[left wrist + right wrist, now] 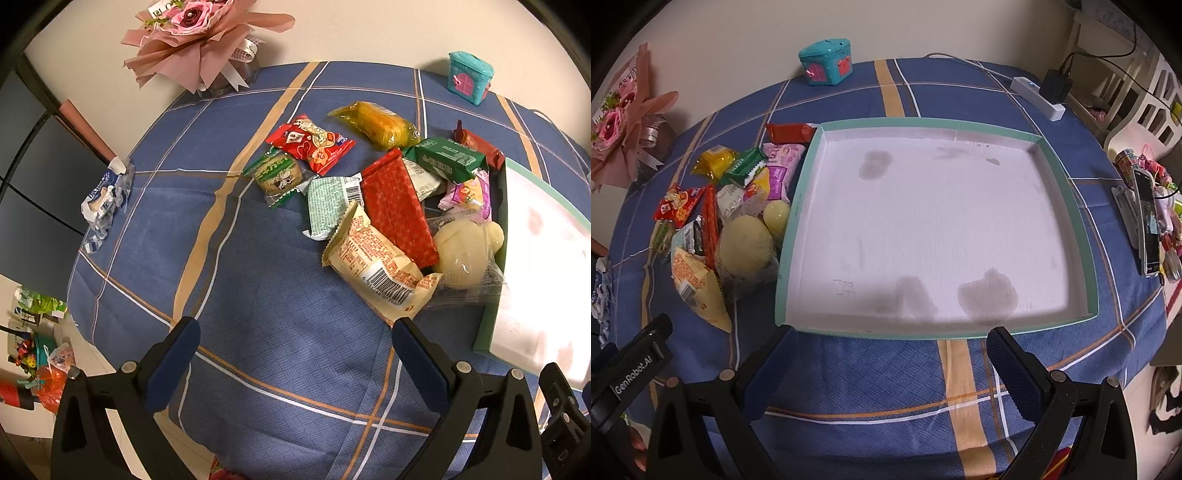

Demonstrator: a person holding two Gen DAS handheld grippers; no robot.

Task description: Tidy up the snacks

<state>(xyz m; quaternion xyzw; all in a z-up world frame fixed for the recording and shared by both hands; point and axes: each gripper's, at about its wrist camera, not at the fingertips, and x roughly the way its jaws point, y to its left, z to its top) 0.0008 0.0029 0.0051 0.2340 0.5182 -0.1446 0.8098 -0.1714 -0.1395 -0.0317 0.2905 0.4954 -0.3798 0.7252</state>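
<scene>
While the desk (849,369) under its blue checked cloth takes up nearly everything we can see, the big shallow box (1071,206) with the teal rim sits square in the middle of it, and its white floor holds nothing at all. So by my reckoning the sorting hasn't started: not one snack is in there yet.

Over by the box's left wall lies the whole pile of snacks (391,206), jumbled and overlapping, some touching the rim. Biggest in it, a pale round bun in clear wrap (465,251), then the cream packet with the barcode (376,266), the long red packet (397,206), the yellow cake (376,123), and the little green biscuit pack (279,175) out at the edge.

Both tools hover low over bare cloth. Left gripper (295,350) spread wide, holding nothing; right gripper (890,354) likewise spread and empty, just short of the box's near wall. Everything is left to do.
</scene>
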